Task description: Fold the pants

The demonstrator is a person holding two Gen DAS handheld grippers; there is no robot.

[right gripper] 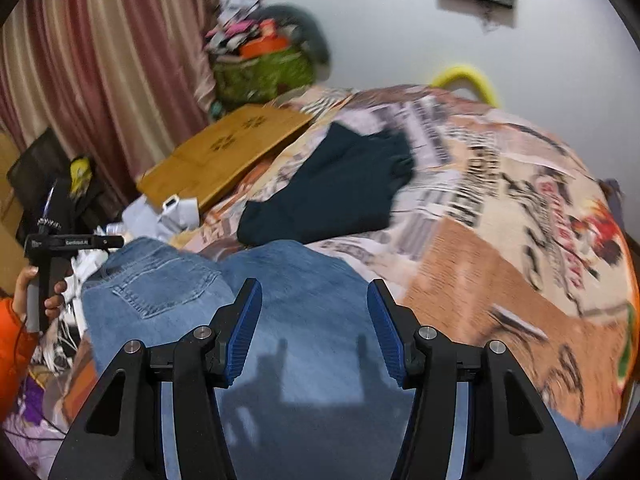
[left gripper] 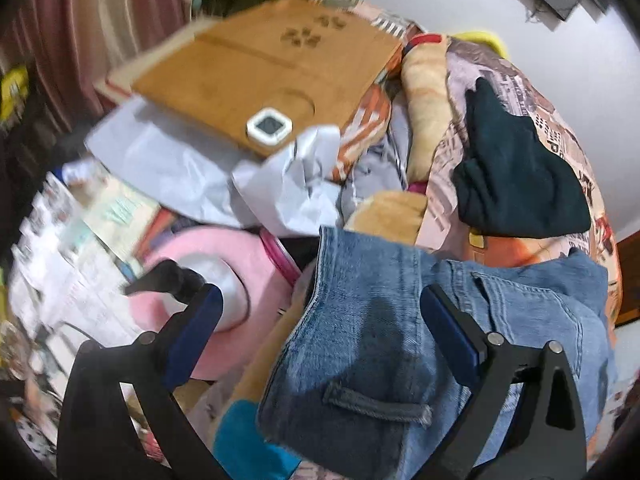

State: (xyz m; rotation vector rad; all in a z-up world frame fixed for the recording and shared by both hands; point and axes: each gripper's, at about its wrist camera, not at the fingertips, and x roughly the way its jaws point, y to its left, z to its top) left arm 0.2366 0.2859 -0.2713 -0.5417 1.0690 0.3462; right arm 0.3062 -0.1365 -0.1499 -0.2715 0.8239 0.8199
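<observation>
Blue denim pants point(left gripper: 380, 340) lie bunched on the patterned bedspread point(left gripper: 500, 92), waistband end and belt loop toward the left wrist camera. My left gripper point(left gripper: 320, 304) is open above them, one finger on each side of the waistband edge, not closed on cloth. In the right wrist view the pants point(right gripper: 288, 320) spread under my right gripper point(right gripper: 314, 300), which is open just above the denim; its shadow falls on the cloth. A back pocket point(right gripper: 160, 280) shows at left. The left gripper's handle point(right gripper: 52, 256) is held by a hand at the far left.
A dark folded garment point(right gripper: 328, 188) lies on the bedspread point(right gripper: 500, 240) beyond the pants. A wooden lap tray point(left gripper: 256, 68) with a small white clock point(left gripper: 267, 126), crumpled paper point(left gripper: 288, 184), a pink round item point(left gripper: 224, 288) and clutter sit left. Curtains point(right gripper: 100, 60) hang behind.
</observation>
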